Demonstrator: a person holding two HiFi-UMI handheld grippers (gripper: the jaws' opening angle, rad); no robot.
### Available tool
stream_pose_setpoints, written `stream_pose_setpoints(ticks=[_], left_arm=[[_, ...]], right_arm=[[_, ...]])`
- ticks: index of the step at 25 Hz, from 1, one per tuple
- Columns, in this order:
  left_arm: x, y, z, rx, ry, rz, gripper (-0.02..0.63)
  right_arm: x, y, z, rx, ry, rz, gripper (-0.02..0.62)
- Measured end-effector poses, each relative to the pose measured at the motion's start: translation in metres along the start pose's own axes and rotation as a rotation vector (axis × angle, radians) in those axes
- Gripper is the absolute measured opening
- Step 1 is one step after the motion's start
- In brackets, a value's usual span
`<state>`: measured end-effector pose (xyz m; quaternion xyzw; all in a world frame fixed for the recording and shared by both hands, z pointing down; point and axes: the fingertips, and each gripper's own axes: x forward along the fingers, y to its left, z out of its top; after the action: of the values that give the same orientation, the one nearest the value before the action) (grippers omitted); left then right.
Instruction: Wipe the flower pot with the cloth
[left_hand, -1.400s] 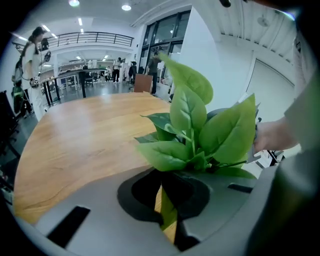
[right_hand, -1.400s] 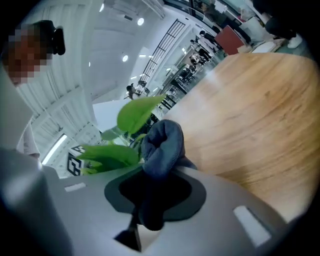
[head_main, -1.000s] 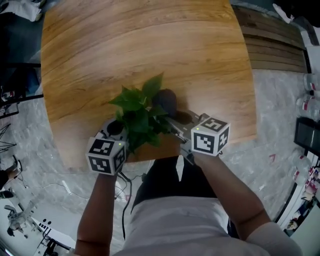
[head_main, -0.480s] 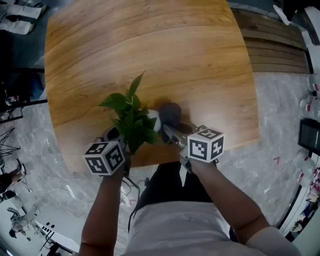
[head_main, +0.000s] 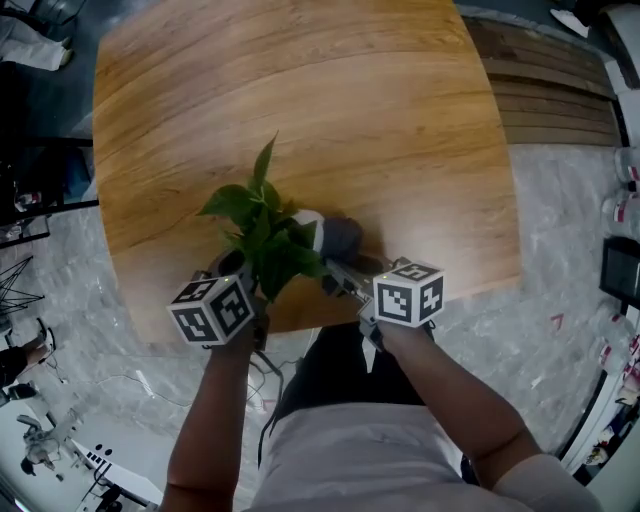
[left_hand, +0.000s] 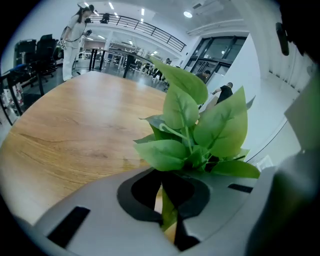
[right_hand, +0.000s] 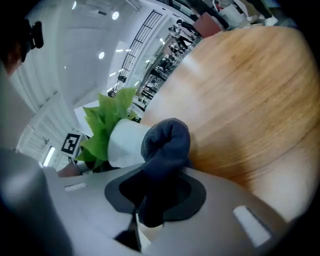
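A small white flower pot (head_main: 306, 226) (right_hand: 125, 143) with a green leafy plant (head_main: 262, 228) (left_hand: 197, 127) sits near the wooden table's front edge. It looks tipped, with its leaves toward the left. My left gripper (head_main: 240, 272) (left_hand: 169, 200) is at the plant's left side, shut on a green stem low in the foliage. My right gripper (head_main: 338, 276) (right_hand: 150, 202) is shut on a bunched dark grey-blue cloth (head_main: 341, 238) (right_hand: 167, 141). The cloth presses against the pot's right side. Leaves and cloth hide most of the pot in the head view.
The round-cornered wooden table (head_main: 400, 120) stretches away behind the pot. Its front edge (head_main: 300, 318) lies just under both grippers. Grey marbled floor (head_main: 560, 340) surrounds it, and brown slats (head_main: 545, 95) are at the upper right.
The plant has turned: its leaves now point up and left, and the white pot shows beside them. The right gripper has brought the cloth down and nearer, against the pot.
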<state>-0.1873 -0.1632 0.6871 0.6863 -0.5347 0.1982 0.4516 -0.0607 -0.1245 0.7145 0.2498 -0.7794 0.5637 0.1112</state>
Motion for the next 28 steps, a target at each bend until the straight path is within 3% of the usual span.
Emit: stream_pose_setpoints(ticks=[4,20,28], left_arm=[[0.004,-0.011,0.001,0.013,-0.013,-0.002,0.012],[-0.021,-0.032,0.027,0.021,-0.05,-0.06,0.043],[-0.072,-0.061,0.072,0.053,-0.153,-0.116,0.046]], right_arm=[[-0.006,-0.01,0.001,-0.027,-0.001,-0.035,0.066],[-0.081,0.063,0.062,-0.229,-0.108,-0.092,0.066],[-0.108,0.125,0.105,-0.354,-0.18,-0.086,0.066]])
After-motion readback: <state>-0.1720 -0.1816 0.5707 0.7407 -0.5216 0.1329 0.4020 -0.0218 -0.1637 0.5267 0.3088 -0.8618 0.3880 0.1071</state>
